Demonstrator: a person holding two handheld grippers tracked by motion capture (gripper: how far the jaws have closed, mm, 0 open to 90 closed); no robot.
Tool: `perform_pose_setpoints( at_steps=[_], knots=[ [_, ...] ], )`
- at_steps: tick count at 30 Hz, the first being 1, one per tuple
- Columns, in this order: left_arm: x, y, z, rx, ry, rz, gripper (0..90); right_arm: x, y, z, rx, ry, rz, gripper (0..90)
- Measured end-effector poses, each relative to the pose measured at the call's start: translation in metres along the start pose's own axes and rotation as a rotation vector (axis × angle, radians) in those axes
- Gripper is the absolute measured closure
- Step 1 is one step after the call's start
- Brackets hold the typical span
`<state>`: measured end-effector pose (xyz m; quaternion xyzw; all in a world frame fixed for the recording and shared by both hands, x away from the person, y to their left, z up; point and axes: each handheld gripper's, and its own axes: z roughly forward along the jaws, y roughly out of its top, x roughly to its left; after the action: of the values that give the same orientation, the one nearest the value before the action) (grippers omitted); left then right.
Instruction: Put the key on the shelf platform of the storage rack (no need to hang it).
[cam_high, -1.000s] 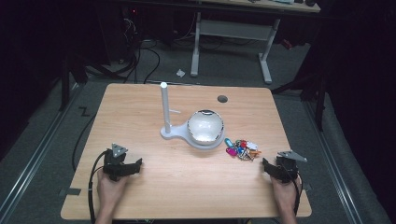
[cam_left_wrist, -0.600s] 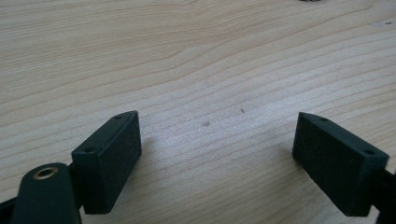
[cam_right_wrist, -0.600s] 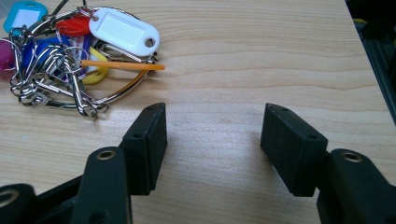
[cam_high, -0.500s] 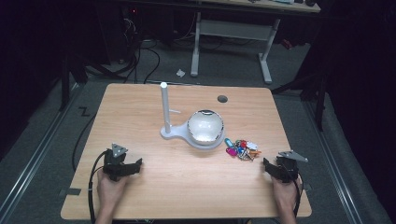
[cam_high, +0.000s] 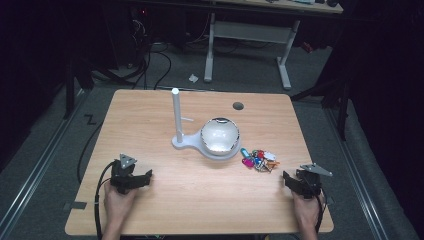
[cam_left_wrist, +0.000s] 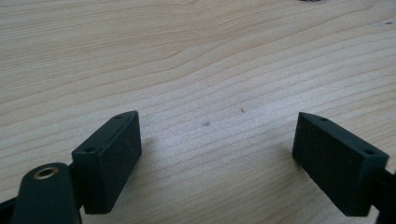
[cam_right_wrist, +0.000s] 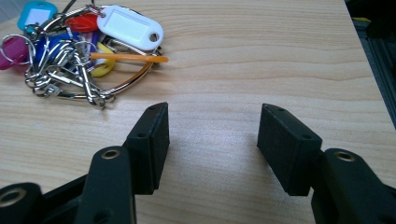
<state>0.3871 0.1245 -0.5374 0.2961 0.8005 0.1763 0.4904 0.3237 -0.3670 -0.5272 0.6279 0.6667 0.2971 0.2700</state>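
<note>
High view shows a wooden table with one person's two hands at its near edge, one gripper in each. The left gripper sits by the near left corner and the right gripper by the near right corner, both low over the wood and well apart, likely a resting stance from which either hand can reach toward the middle. One bunch of keys lies right of centre, nearer the right edge, just beside the round base of the one white stand, whose upright post carries a small side peg, probably meant for hanging. One shiny bowl rests on that base. The right gripper view has the bunch of keys ahead and to the left of the jaws, apart from them, with coloured tags: one white, one teal, one red, one magenta and one yellow can be counted, plus several metal rings. The right jaws have just been closing a little, yet stand spread with nothing between them. The left jaws are spread wide over bare wood, empty, seemingly waiting.
</note>
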Motion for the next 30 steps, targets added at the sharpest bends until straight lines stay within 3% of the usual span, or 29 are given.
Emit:
perform_pose_setpoints(
  at_steps=[15,30],
  knots=[
    [0.000,0.000,0.000,0.000,0.000,0.000,16.2,0.017,0.000,-0.017,-0.039,0.063,-0.050,45.0],
    [0.000,0.000,0.000,0.000,0.000,0.000,16.2,0.039,0.018,-0.014,-0.055,0.115,-0.107,45.9]
  ],
)
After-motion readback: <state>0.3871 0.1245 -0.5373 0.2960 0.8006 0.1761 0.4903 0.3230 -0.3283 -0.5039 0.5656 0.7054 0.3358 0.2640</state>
